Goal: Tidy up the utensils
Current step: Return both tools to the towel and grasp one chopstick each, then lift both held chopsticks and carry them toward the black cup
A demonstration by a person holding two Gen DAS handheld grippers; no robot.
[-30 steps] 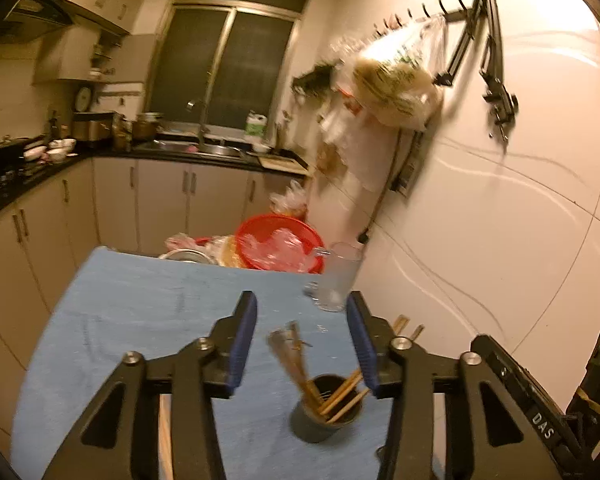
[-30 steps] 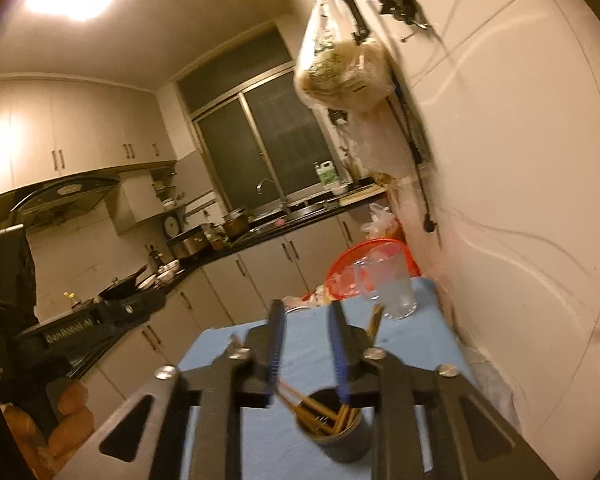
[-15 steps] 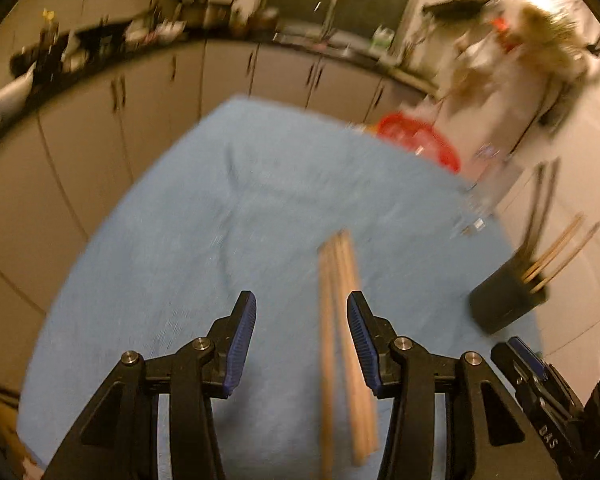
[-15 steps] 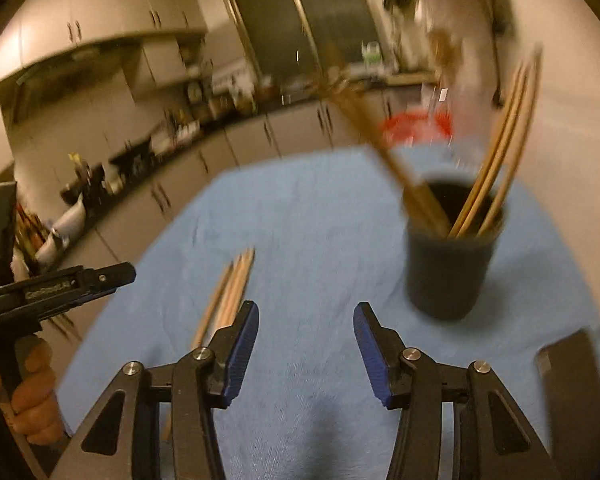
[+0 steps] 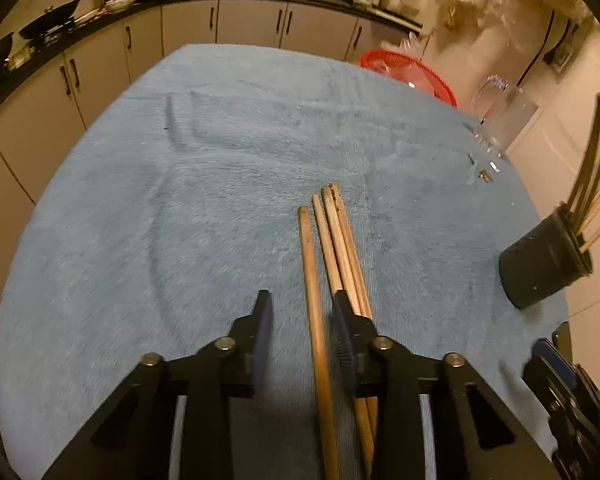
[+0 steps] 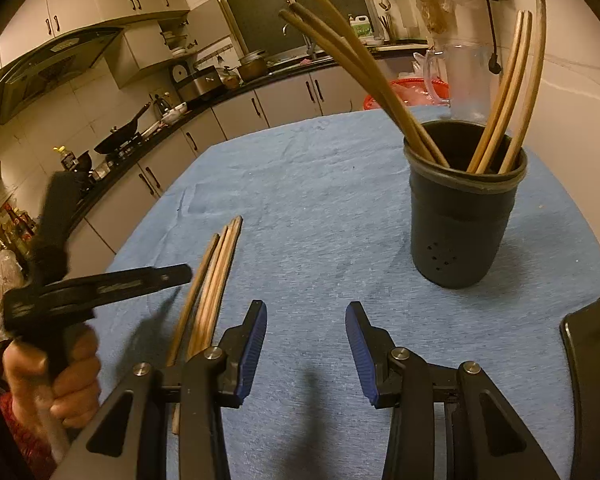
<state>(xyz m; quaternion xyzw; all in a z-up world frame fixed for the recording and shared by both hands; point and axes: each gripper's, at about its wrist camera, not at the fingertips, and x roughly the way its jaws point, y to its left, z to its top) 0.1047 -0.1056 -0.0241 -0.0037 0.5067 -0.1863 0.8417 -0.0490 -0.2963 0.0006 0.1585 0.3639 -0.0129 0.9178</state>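
Observation:
Several wooden chopsticks (image 5: 332,248) lie side by side on the blue cloth; they also show in the right wrist view (image 6: 214,276). My left gripper (image 5: 302,312) is open and low over their near ends, with one chopstick between the fingers and the others under the right finger. A dark cup (image 6: 462,208) holding several chopsticks stands upright on the cloth ahead of my right gripper (image 6: 306,320), which is open and empty. The cup (image 5: 544,268) sits at the right in the left wrist view.
The blue cloth (image 5: 204,184) covers the table. A clear glass jug (image 5: 500,120) and a red basket (image 5: 412,76) stand at the far right edge by the wall. A dark flat object (image 6: 592,360) lies at the near right. Kitchen cabinets run behind.
Both grippers have swung down from above the cup to the cloth. The left one has dropped over the loose chopsticks. The right gripper has opened wider.

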